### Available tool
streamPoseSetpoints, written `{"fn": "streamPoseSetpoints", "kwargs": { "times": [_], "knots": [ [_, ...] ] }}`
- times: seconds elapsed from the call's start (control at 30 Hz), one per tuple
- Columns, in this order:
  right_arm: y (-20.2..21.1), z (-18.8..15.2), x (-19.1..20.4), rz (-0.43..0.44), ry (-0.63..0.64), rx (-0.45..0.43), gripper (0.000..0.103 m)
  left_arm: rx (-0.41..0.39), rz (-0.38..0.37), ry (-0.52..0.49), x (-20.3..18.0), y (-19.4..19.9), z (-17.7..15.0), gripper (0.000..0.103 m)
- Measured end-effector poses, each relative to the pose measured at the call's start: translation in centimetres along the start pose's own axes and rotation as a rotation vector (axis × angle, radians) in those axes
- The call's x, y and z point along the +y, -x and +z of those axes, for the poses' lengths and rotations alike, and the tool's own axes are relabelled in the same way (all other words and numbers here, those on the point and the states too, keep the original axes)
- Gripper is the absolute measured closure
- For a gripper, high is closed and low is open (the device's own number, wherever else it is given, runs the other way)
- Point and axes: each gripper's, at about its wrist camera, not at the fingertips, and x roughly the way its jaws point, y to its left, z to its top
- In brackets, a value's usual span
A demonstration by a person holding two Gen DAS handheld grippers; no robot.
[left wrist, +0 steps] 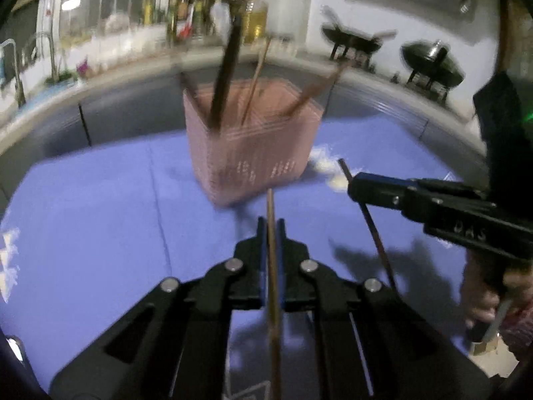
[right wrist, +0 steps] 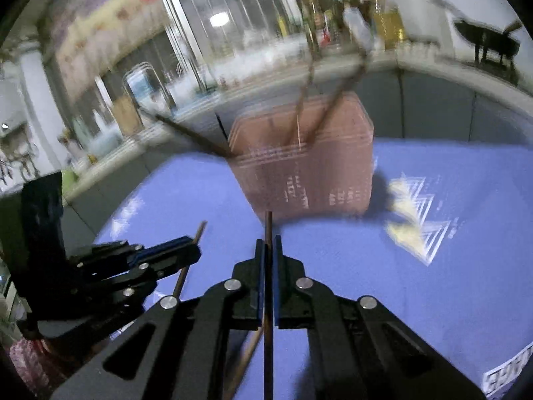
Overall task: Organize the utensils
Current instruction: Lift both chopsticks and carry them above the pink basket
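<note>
A pink perforated utensil holder stands on the blue mat and holds several chopsticks. It also shows in the right wrist view. My left gripper is shut on a light brown chopstick, just short of the holder. My right gripper is shut on a dark chopstick, also just short of the holder. In the left wrist view the right gripper comes in from the right with its dark chopstick. In the right wrist view the left gripper is at the left with its chopstick.
The blue mat covers the table and has white printed marks. Behind it runs a grey counter front. Black pans and bottles stand on the far counter. Both views are motion-blurred.
</note>
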Motion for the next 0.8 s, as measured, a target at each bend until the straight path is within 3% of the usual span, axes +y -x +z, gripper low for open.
{"fn": "streamPoseSetpoints", "kwargs": {
  "times": [0.23,0.33,0.47,0.57,0.8],
  "knots": [
    [7.9,1.1,1.2,-0.053,0.059,-0.313,0.099,-0.239,-0.020,0.003,-0.9,7.8,2.9,0.099],
    [8.1,1.0,1.4,-0.072,0.073,-0.338,0.099,-0.243,-0.005,-0.015,-1.2,7.9,3.1,0.098],
    [6.6,1.1,0.8,-0.094,0.069,-0.275,0.099,-0.210,0.010,-0.017,-1.1,6.7,3.5,0.098],
    [6.6,2.0,0.6,-0.073,0.052,-0.266,0.099,-0.233,0.008,-0.015,-1.0,7.2,4.8,0.099],
    [7.8,8.7,1.1,-0.044,0.061,-0.407,0.099,-0.367,0.005,-0.053,-2.0,9.4,12.9,0.098]
  ]
}}
